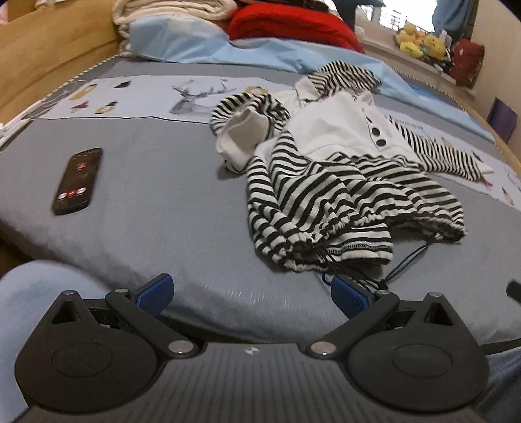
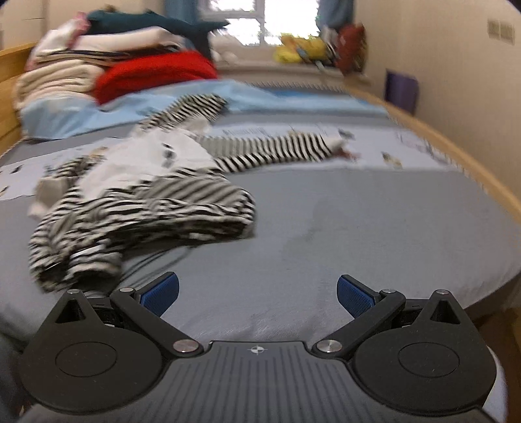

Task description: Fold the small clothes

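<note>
A small black-and-white striped garment [image 1: 329, 185] with a white front panel and two dark buttons lies crumpled on the grey bed cover [image 1: 146, 182]. One striped sleeve [image 2: 276, 149] stretches out to the right. Black drawstrings [image 1: 403, 260] trail from its hem toward the near edge. My left gripper [image 1: 252, 291] is open, low over the bed's near edge, just short of the hem. My right gripper [image 2: 257, 293] is open too, over bare grey cover, with the blurred garment [image 2: 140, 208] to its upper left. Neither holds anything.
A black phone [image 1: 77, 180] with a lit screen lies on the cover at left. Folded blankets, a red one [image 1: 286, 22] and a light blue sheet [image 1: 182, 42] pile at the bed's far end. Wooden bed rails [image 2: 456, 153] run along both sides. Plush toys [image 1: 420, 40] sit on the windowsill.
</note>
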A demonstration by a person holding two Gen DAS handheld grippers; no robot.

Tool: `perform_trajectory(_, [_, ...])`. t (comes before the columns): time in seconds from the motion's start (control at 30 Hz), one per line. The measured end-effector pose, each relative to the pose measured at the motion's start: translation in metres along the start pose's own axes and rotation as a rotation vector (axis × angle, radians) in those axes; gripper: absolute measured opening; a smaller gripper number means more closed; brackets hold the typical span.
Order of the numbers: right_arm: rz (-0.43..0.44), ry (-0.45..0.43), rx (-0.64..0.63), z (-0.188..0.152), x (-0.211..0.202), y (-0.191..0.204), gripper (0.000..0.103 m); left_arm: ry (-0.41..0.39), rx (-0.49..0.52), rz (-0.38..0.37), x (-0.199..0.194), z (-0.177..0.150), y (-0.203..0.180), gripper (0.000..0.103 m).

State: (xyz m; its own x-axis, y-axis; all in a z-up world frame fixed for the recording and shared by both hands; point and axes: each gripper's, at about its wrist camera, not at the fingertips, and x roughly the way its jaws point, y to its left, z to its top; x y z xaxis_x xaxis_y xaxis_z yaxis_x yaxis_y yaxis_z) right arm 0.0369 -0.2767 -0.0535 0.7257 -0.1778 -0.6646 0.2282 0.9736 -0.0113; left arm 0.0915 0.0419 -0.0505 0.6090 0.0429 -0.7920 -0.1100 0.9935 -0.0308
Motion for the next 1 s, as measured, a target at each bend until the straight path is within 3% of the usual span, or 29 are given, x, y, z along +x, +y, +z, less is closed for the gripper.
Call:
perform_trajectory(0.13, [-0.027,0.094,0.039,0.017,0.068,-0.005,0.102,0.066,0.059,-0.024,0.046,0.013,-0.010,0.103])
perform_trajectory(0.3, [-0.030,0.215,0.018,0.038,0.147,0.004,0.102,0.091,0.081,0.069,0.095,0.021,-0.008,0.103])
perform_trajectory(0.5, [0.079,0.213,0.089,0.065,0.191,0.010,0.099,0.059,0.021,0.097,0.120,0.036,0.008,0.103])
perform_trajectory(0.6, [0.123,0.194,0.214,0.076,0.202,0.005,0.096,-0.003,-0.002,0.124,0.119,0.046,0.007,0.103])
perform_trajectory(0.67, [0.192,0.191,0.322,0.076,0.202,-0.002,0.070,-0.040,0.012,0.114,0.117,0.051,0.005,0.090])
perform_trajectory(0.7, [0.239,0.188,0.349,0.076,0.202,-0.002,0.029,-0.059,0.020,0.103,0.112,0.053,0.003,0.058])
perform_trajectory(0.73, [0.269,0.198,0.344,0.077,0.202,0.000,0.005,-0.069,0.025,0.086,0.105,0.056,0.002,0.029])
perform_trajectory(0.77, [0.268,0.188,0.322,0.079,0.199,0.003,0.005,-0.065,0.006,0.072,0.099,0.058,0.004,0.027])
perform_trajectory(0.87, [0.273,0.023,0.275,0.100,0.153,-0.001,0.005,-0.100,-0.103,-0.042,0.063,0.066,0.013,0.023])
perform_trajectory(0.93, [0.265,-0.129,0.125,0.121,0.098,0.003,0.005,-0.144,-0.093,-0.082,0.034,0.072,0.016,0.022])
perform_trajectory(1.0, [0.236,-0.252,-0.057,0.134,0.049,0.015,0.005,-0.168,-0.073,-0.064,0.017,0.074,0.021,0.021])
